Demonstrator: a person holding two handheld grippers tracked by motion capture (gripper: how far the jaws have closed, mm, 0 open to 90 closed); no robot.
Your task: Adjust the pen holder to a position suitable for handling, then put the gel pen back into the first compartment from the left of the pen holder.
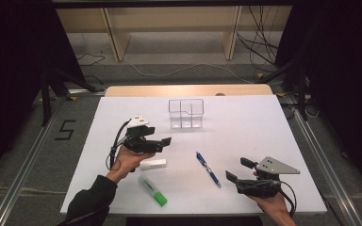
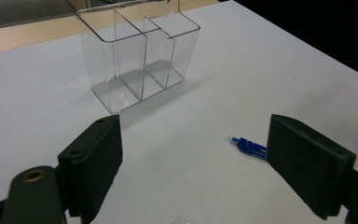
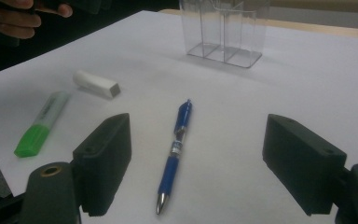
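Observation:
A clear plastic organiser (image 1: pixel 185 113) with several compartments stands empty at the back middle of the white table (image 1: pixel 245 127). A blue pen (image 1: pixel 208 169) lies right of centre. My left gripper (image 1: pixel 162 145) hovers open above a white eraser (image 1: pixel 152 164), nothing between its jaws. It faces the organiser (image 2: pixel 140 51), and the pen's tip (image 2: pixel 249 146) peeks from behind one jaw. My right gripper (image 1: pixel 239 170) stands open near the front right edge. In its own view the right gripper (image 3: pixel 198 163) looks along the pen (image 3: pixel 176 142), which lies on the table between the jaws, untouched.
A green highlighter (image 1: pixel 152 190) lies near the front edge, just in front of the eraser (image 3: pixel 96 84). A wooden strip (image 1: pixel 188 90) borders the table's far edge. Shelving and cables stand beyond on the floor. Black curtains flank both sides.

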